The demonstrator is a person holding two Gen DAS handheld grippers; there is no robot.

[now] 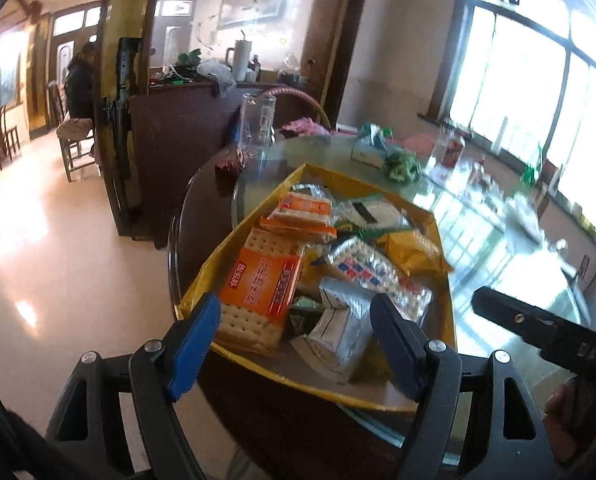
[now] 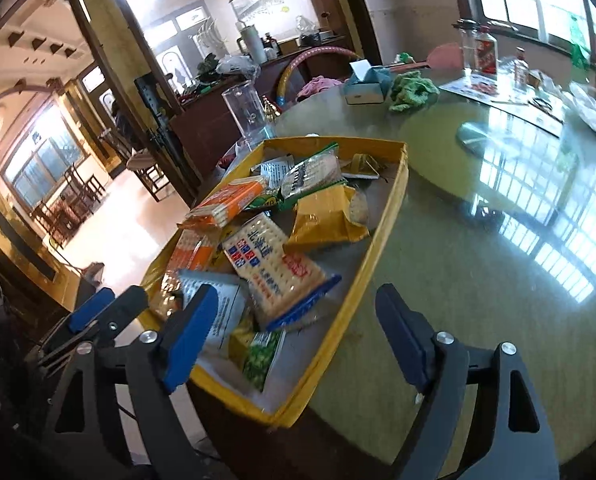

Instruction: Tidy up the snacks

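Note:
A yellow tray [image 1: 438, 220] [image 2: 382, 236] sits at the round table's near edge, piled with snack packs. In it lie an orange cracker pack [image 1: 258, 284] [image 2: 226, 200], a blue-and-white cracker pack [image 1: 378, 272] [image 2: 274, 268], a yellow bag [image 1: 410, 252] [image 2: 326, 216], a silver packet [image 1: 338, 328] and a green pea packet [image 2: 262, 356]. My left gripper [image 1: 294, 308] hovers open over the tray's near end, holding nothing. Beside it, my right gripper [image 2: 296, 300] is open and empty above the tray's near right rim. The left gripper's blue pads [image 2: 92, 308] show at the right wrist view's lower left.
The glass-topped table [image 2: 478, 280] also holds a clear jug [image 2: 246, 112], a tissue box [image 2: 366, 84], a green cloth [image 2: 414, 88] and bottles [image 2: 486, 52] farther back. A dark cabinet [image 1: 178, 128] stands behind the tray. A person [image 1: 80, 84] sits on a chair far left.

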